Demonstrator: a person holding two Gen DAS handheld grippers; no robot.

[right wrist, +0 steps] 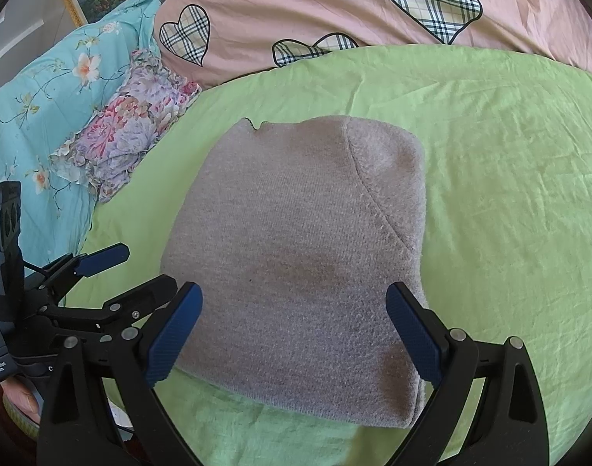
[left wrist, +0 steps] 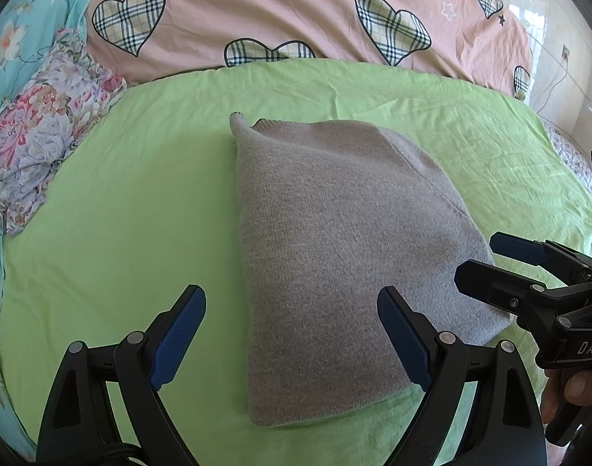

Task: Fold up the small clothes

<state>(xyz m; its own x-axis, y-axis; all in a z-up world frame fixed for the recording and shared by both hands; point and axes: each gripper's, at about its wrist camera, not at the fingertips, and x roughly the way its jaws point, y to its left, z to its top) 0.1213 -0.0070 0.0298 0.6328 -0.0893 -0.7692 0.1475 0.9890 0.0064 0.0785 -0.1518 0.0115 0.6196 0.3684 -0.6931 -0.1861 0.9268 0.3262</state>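
The grey knitted garment [left wrist: 334,256] lies already folded into a compact block on the green sheet [left wrist: 121,233] of the bed, filling the centre of both wrist views. Its long axis runs from the near edge of the bed away toward the pink heart-print quilt [left wrist: 296,7]; in the left wrist view it climbs from the lower centre of the frame to a small ribbed corner at the upper centre. A curved seam crosses its far right part, and the near end is a rounded fold.

The left tongs [left wrist: 292,334] are spread wide and pinch nothing. They stand over the garment's near left edge: the right pad lies over the knit at lower right of centre, the left pad over bare sheet at lower left. The right tongs [right wrist: 296,334] are also spread and empty, and they frame the garment's near end squarely, with the knit showing between the 2 pads across the lower middle of that frame. Seen from the left view, the right tongs enter from the right edge beside the garment's near right side.

So the garment lies straight ahead of both tools, and the right one looks the better centred on it. Any further fold would probably bring the near end over toward the far end, along that long axis. A floral cloth [left wrist: 51,128] sits well apart at the left.
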